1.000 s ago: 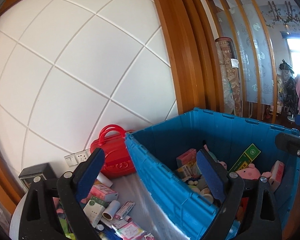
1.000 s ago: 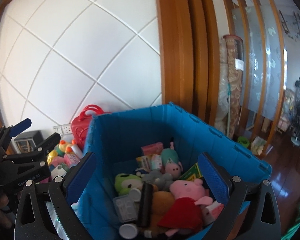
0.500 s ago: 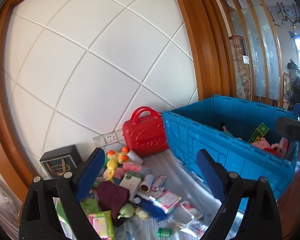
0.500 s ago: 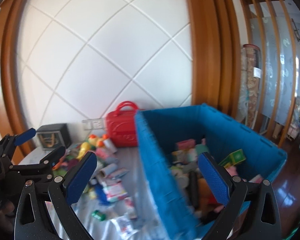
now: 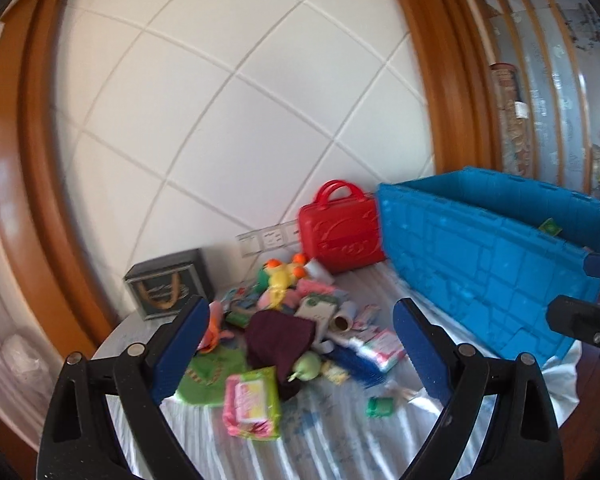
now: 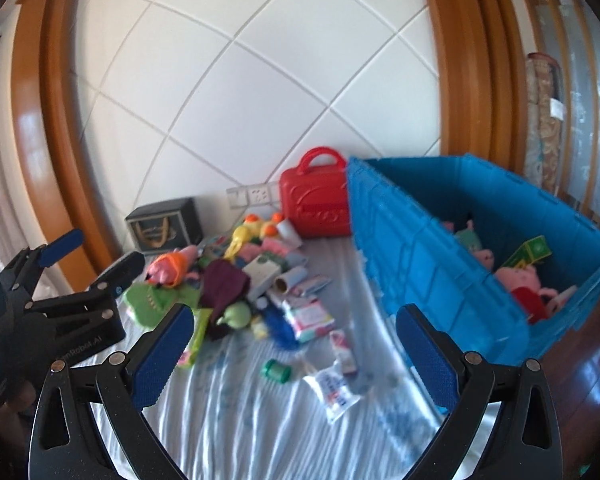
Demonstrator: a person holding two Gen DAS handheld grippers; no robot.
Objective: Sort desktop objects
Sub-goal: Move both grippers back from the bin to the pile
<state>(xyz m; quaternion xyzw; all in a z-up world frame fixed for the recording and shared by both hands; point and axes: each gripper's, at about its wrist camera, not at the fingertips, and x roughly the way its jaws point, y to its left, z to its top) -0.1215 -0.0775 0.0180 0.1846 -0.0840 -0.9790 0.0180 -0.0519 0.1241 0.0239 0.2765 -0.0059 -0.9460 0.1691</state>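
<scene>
Left gripper [image 5: 300, 344] wide, holding nothing; one toy pile [image 5: 288, 320] ahead between fingers, one red case [image 5: 340, 228] beyond, one blue crate [image 5: 484, 256] ahead-right. Right gripper [image 6: 292, 348] wide, holding nothing; only its view shows crate's plush contents [image 6: 516, 280].

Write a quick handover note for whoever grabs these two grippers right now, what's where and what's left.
Left gripper: open, holding nothing, aimed at the pile.
Right gripper: open, holding nothing, above the cloth-covered table.
Blue crate: on the right, already holding plush toys, including a pink pig, and a green box.
Unsorted pile: left of the crate, with a dark maroon cloth, a pink wipes pack and a small green bottle lying apart.
Red case and dark box stand by the wall.
Left: sort the pile.
</scene>
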